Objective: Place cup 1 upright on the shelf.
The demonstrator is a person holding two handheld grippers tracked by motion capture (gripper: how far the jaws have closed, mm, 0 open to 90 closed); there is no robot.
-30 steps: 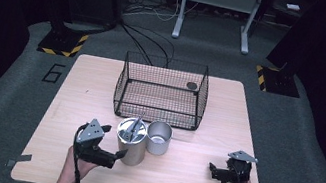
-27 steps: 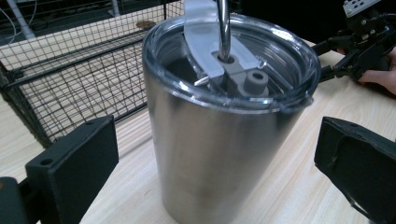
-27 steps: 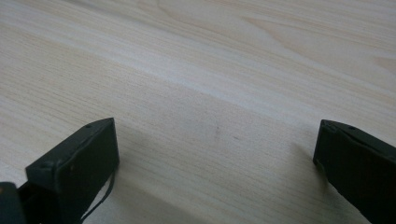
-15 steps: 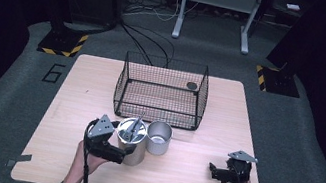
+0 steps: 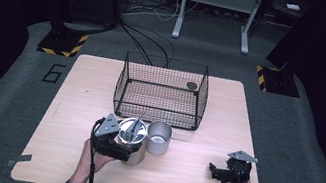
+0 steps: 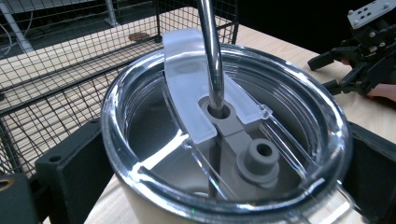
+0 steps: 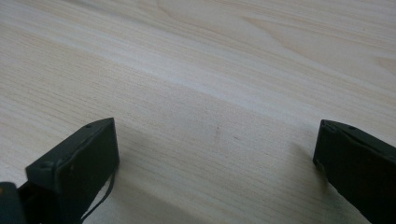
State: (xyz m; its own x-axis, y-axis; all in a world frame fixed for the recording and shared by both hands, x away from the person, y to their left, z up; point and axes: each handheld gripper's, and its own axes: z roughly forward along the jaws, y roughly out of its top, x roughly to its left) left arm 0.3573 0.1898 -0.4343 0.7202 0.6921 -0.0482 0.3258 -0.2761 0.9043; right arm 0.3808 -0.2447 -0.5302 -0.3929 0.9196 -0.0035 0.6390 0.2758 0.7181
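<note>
Since the lidded steel tumbler stands at lower centre of the tabletop, left gripper jaws bracket its wall; contact unclear. Judged rigid, smooth, slippery: grip mid-body, not the clear lid or straw. Right gripper jaws spread, empty.

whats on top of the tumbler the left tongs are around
A clear lid with a grey slider covers the tumbler; a metal straw passes through its hole. The lid and slider hide any contents.
</note>
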